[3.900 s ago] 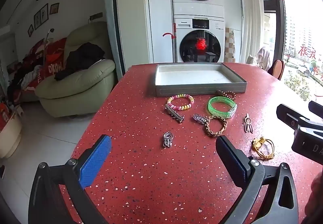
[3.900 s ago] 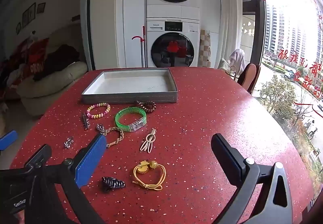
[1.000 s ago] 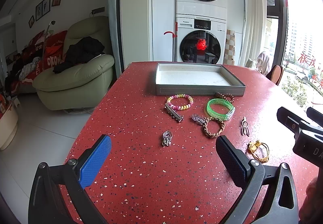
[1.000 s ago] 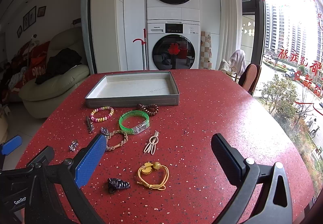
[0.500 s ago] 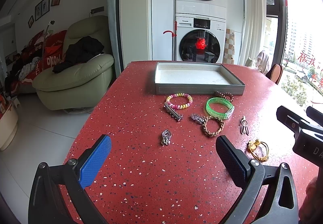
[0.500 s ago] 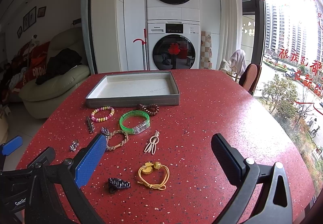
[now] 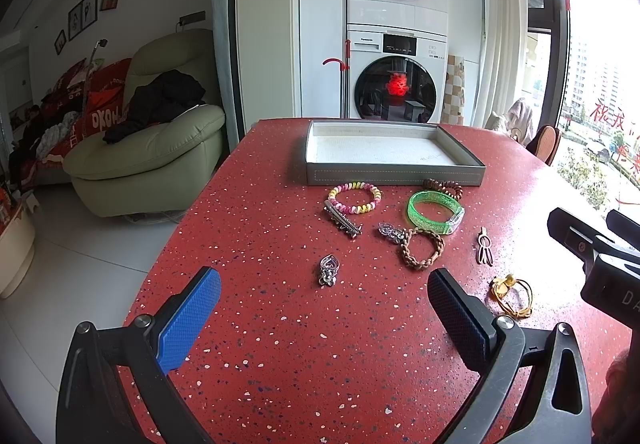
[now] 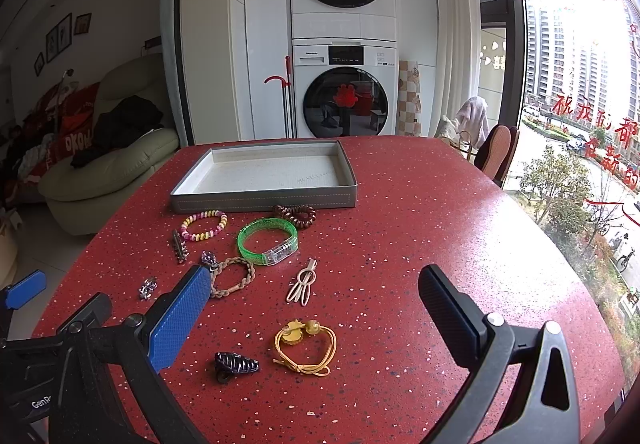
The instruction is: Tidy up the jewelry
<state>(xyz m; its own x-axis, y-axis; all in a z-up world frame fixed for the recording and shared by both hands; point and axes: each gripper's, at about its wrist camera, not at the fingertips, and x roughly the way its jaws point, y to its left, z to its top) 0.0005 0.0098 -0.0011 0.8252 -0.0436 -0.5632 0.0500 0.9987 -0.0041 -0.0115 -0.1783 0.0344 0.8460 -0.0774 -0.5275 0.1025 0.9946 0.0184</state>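
Both grippers hover with jaws wide apart, holding nothing. The tray point(image 8: 264, 200) is empty; all jewelry lies in front of it. The yellow tie point(image 8: 306, 348) sits farthest from the tray, between the right gripper's point(image 8: 314, 308) fingers, so probably first. A dark clip point(image 8: 236, 363) lies just beside it, left.
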